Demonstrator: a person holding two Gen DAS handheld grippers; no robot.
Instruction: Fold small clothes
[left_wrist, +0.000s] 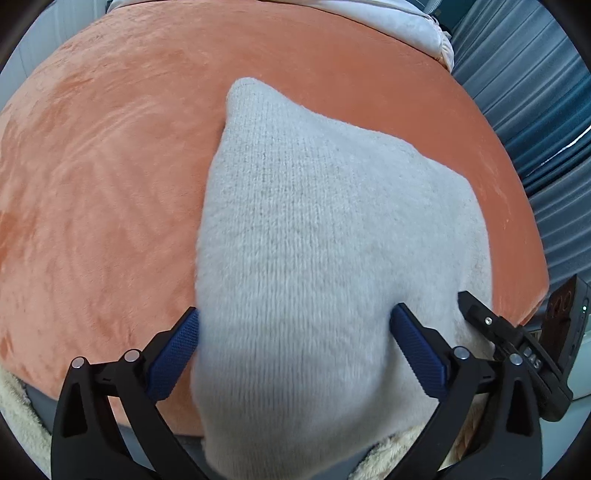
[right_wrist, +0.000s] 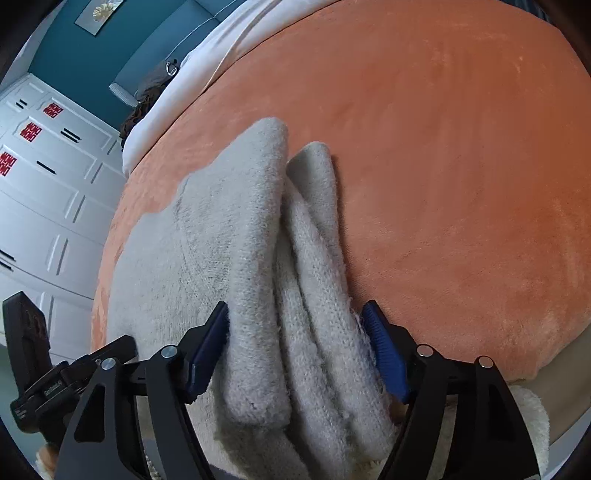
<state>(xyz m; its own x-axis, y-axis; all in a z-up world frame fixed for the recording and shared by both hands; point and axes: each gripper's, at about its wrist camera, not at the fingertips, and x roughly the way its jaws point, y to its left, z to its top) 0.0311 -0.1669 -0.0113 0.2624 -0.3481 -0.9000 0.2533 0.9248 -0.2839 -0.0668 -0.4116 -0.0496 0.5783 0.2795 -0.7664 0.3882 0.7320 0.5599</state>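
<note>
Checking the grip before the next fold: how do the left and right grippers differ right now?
The left gripper stands wider than the right gripper. The left straddles a smooth, flat stretch of the grey knit; the right straddles bunched, stacked folds at the knit's edge, beside the orange blanket. Left pads seem clear of the cloth; right pads sit close against the folds. Both have blue pads and point down.

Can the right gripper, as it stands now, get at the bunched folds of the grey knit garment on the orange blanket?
Probably yes. The right gripper stands open with the bunched folds of the grey knit garment already between its fingers, and nothing lies over them. Whether the pads press on the cloth is unclear.
</note>
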